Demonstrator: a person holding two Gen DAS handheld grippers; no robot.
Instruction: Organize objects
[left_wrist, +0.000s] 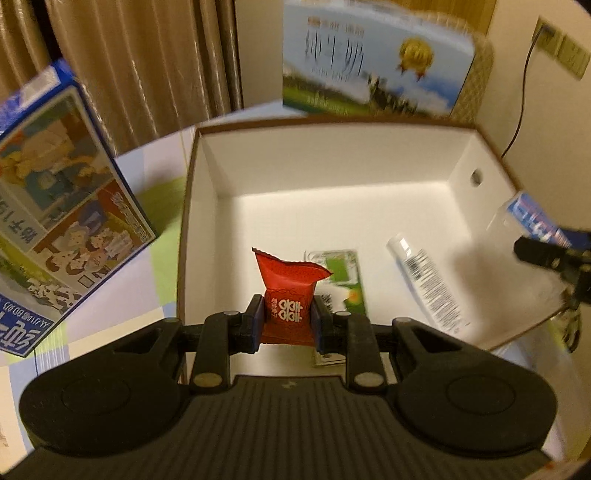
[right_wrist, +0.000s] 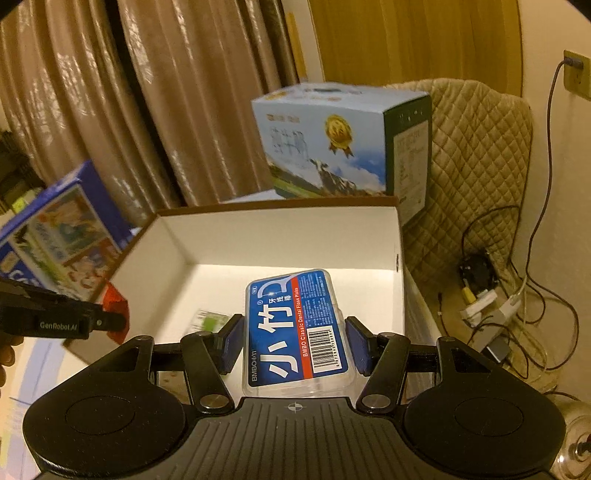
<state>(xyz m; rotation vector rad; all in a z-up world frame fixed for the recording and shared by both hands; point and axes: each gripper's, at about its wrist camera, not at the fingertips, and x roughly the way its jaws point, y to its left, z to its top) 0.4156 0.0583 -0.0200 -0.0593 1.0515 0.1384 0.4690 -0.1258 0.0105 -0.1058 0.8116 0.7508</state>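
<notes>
1. In the left wrist view, the left gripper (left_wrist: 287, 320) is closed on a small red foil candy packet with white characters (left_wrist: 286, 291), pinched between its blue pads at lower centre of the frame, over the near edge of the open white cardboard box with a brown rim (left_wrist: 332, 155).
2. In the right wrist view, the right gripper (right_wrist: 295, 345) carries a clear plastic case of dental floss picks with a blue label (right_wrist: 295, 325); whether its pads press the case I cannot tell.
3. Already on the box floor: a flat green-and-white sachet (left_wrist: 341, 273) and a white tube with a barcode (left_wrist: 428, 284), right of centre.
4. The step in hand looks like dropping items into the box. Next, each gripper should lower over bare floor and let go, keeping clear of the other.
</notes>
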